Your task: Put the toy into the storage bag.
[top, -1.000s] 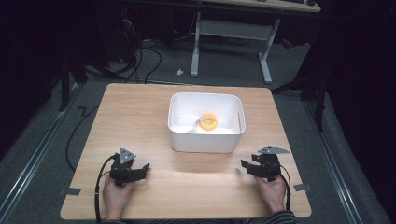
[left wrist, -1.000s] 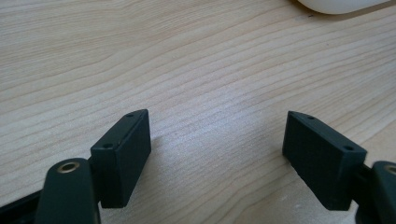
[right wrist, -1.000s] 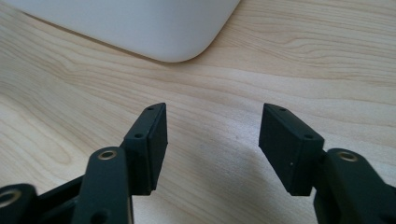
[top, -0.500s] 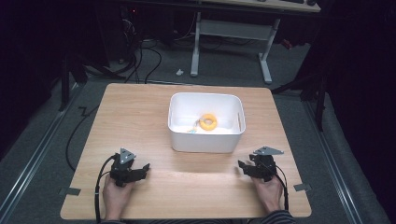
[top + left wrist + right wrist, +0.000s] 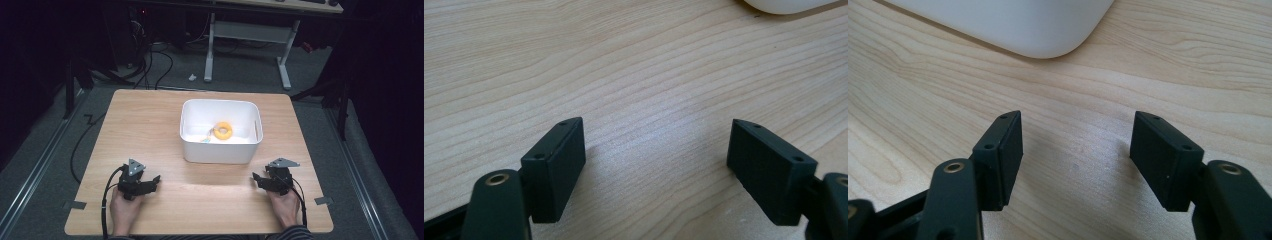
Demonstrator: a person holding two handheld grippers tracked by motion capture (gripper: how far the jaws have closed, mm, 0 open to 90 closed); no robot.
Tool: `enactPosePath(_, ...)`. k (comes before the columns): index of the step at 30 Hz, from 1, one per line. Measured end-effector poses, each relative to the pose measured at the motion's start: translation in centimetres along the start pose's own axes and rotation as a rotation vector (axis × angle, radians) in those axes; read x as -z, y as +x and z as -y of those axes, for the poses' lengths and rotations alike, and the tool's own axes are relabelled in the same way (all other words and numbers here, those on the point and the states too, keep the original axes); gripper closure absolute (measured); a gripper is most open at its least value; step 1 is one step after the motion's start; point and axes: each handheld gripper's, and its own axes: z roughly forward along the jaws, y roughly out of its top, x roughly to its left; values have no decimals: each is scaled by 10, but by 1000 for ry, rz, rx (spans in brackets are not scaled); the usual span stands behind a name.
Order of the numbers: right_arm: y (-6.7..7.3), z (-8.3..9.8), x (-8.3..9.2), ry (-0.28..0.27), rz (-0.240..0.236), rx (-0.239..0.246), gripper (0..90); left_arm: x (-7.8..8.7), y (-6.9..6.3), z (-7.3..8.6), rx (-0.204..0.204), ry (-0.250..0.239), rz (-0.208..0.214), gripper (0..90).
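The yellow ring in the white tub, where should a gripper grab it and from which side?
Come from above into the open tub. The ring lies flat, so put one jaw in its hole, one outside, pinching the band.

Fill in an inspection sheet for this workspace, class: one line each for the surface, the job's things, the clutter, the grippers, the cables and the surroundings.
Surface: wooden table, pale grain, bare around the tub.
Job's things: white plastic tub at the middle of the table; a yellow ring lies inside it, beside a small multicoloured bit too small to identify.
Clutter: nothing seen on the tabletop.
Grippers: left gripper and right gripper low over the near edge, jaws apart, nothing between them; the right's jaws have just been opening.
Cables: one trails from each gripper; more lie on the floor behind.
Surroundings: dark room, grey floor, white desk frame behind.
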Motion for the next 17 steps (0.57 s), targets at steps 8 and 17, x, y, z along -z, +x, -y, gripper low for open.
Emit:
enactPosePath(8,2,4,-3,-16,14,15,347,0,0,0,-1,0,0,238)
enactPosePath(17,4,6,-4,-27,16,27,310,0,0,0,3,-2,2,238)
